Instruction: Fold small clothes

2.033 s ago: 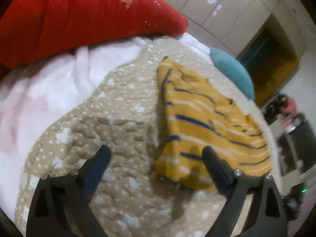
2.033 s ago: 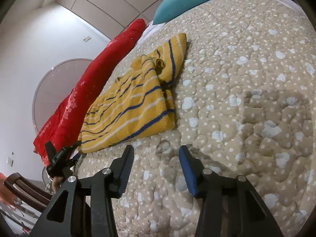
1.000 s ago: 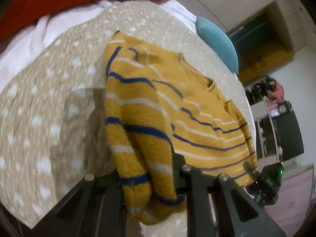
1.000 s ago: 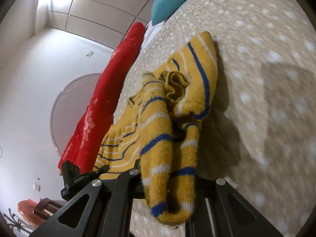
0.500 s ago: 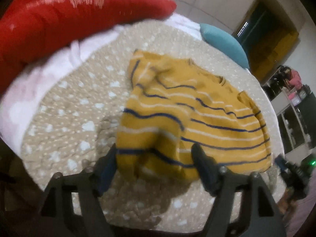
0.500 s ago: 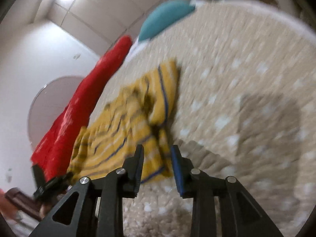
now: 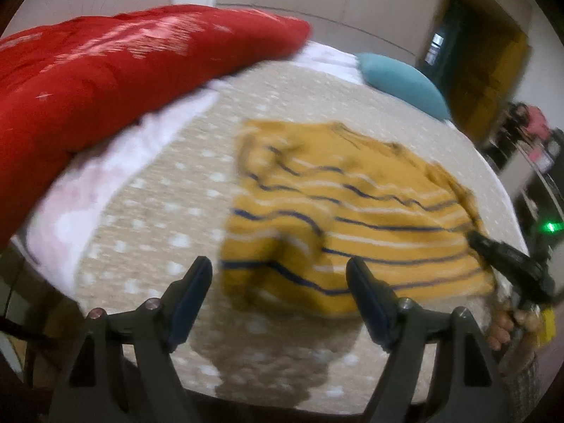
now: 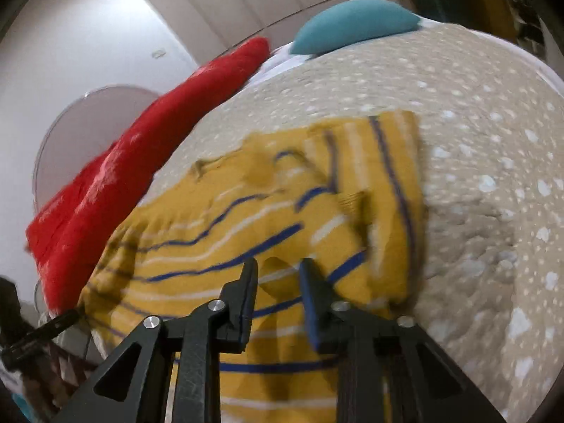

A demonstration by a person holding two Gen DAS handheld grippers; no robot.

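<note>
A mustard-yellow sweater (image 7: pixel 352 204) with blue and white stripes lies spread on the beige dotted bedspread (image 7: pixel 158 211). One sleeve is folded over its body (image 8: pixel 384 183). My left gripper (image 7: pixel 278 275) hangs just short of the sweater's near edge. Its jaws are wide and still opening, and nothing is between them. My right gripper (image 8: pixel 278 271) hovers over the striped body near the hem. Its jaws are closing and stand a narrow gap apart. The pads (image 8: pixel 248 282) are not pressing the cloth seen through the gap. A person's hand (image 7: pixel 504 328) holds that gripper at the sweater's right end.
A red quilt (image 7: pixel 105 70) is heaped along the far left of the bed, with a pink-white blanket (image 7: pixel 105 183) under it. A teal pillow (image 7: pixel 405 84) lies at the head. The bed's near edge drops off just below my left gripper. Furniture stands at the right (image 7: pixel 535 148).
Both grippers have let go of the sweater ends they held a second ago. The sweater dropped onto the bed. The left gripper drew back and opened wide; the right opened, then narrowed over the sweater.
</note>
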